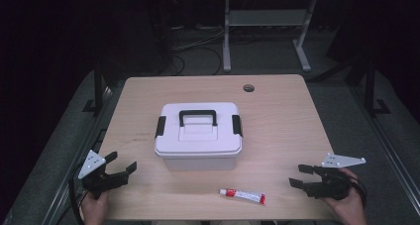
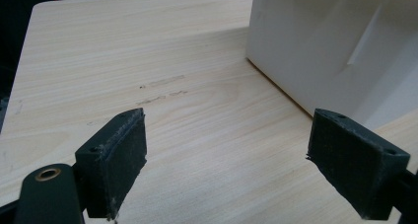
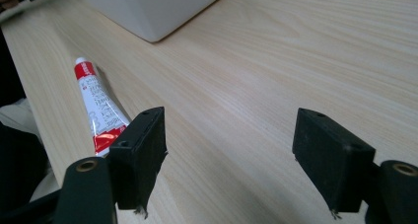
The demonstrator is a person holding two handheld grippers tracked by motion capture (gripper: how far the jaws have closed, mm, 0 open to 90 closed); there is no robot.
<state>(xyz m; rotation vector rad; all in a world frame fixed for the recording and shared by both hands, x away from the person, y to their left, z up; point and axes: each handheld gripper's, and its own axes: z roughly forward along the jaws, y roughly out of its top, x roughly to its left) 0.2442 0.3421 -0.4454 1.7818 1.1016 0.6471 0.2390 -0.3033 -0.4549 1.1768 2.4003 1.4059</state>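
A white lidded storage box (image 1: 198,135) with a black handle and black side latches sits in the middle of the wooden table (image 1: 277,121). Its wall (image 2: 335,46) rises ahead and to the right of my left gripper's jaws. A white and red tube (image 1: 242,196) lies near the front edge, its red cap pointing left. My left gripper (image 1: 122,165) stands open at the front left corner, apart from the box. My right gripper (image 1: 300,175) stands open at the front right, pointing toward the tube (image 3: 100,108), which lies just beyond its left jaw. Both grippers hold nothing.
A round cable hole (image 1: 248,88) marks the table's far edge. Behind the table stands a grey desk frame (image 1: 267,27) with cables on the dark floor. Bare wood lies to either side of the box.
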